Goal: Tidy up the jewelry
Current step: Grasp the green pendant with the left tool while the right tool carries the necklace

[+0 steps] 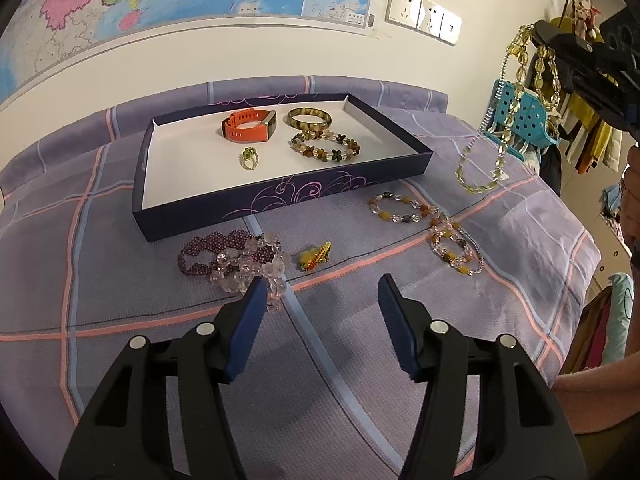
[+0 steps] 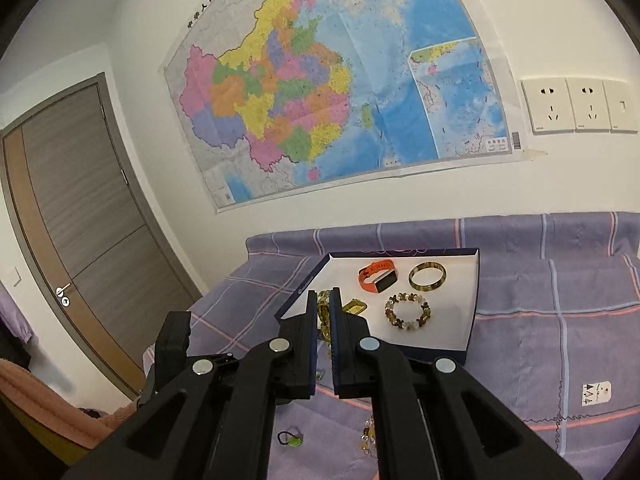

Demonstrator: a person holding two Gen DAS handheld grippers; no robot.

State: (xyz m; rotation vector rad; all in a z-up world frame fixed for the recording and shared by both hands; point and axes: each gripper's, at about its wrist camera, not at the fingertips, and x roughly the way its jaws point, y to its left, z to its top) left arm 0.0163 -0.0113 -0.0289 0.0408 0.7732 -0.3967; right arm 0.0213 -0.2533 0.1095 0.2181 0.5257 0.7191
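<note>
- On the far left of the bed (image 1: 120, 216), covered in a purple plaid sheet, lies a tangle of dark purple bead bracelets (image 1: 208, 250) and clear crystal bracelets (image 1: 256, 264), touching each other.
- Your left gripper (image 1: 322, 312) hovers just over that tangle. Its fingers (image 1: 250, 320) stand about half open and hold nothing.
- Behind the tangle sits a shallow navy box tray (image 1: 280, 196) with a white floor. In it lie an orange fitness band (image 1: 248, 126), a small green-stone ring (image 1: 249, 158), a mottled bangle (image 1: 310, 119) and a flower-bead bracelet (image 1: 326, 147).
- In front of the tray, near the middle, rests a small yellow hair clip (image 1: 316, 258).
- Further right on the sheet lie two mixed amber and clear bead bracelets (image 1: 436, 232), touching each other.
- At the right, your right gripper (image 2: 325, 312) is raised above the bed, fingers shut on a yellow crystal bead necklace (image 1: 516, 92). The necklace hangs down in a long loose loop, clear of the sheet and to the right of the tray.
- This necklace looks limp and fairly light, with hard, smooth beads that could slip. It will likely swing and pool, so lower it slowly into the tray's bare floor.
- You have it pinched across a few strands; a grip on the beads themselves seems firmer than on the thin silver section (image 1: 494, 96).
</note>
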